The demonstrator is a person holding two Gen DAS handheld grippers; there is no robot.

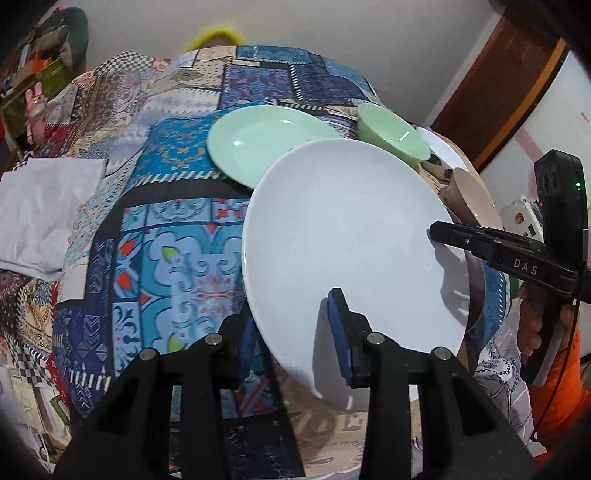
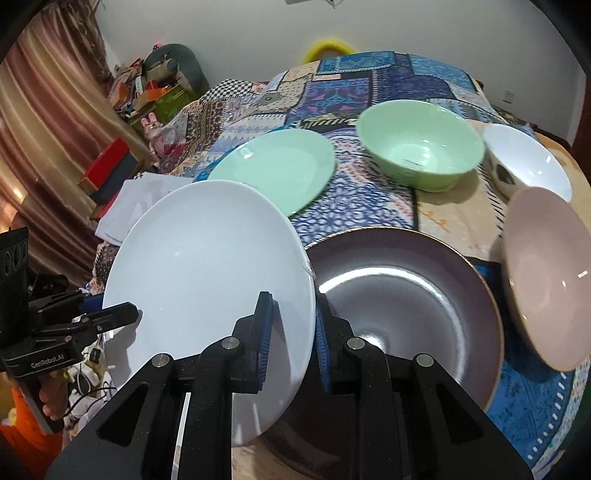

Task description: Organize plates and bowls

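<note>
Both grippers [image 2: 291, 332] [image 1: 295, 332] clamp the tilted white plate [image 2: 207, 266] aloft; green plate [image 2: 273, 166], bowls, dark plate [image 2: 406, 295] remain unstacked.

1. A plain pale wall [image 2: 229, 33] closes the far side of the room
2. Brownish striped curtains [image 2: 40, 147] hang at the left in the right wrist view
3. A brown wooden door frame [image 1: 491, 92] stands at the right in the left wrist view
4. The table is covered by a blue patchwork-patterned cloth [image 1: 177, 236]
5. Boxes and clutter [image 2: 147, 92] pile up by the wall
</note>
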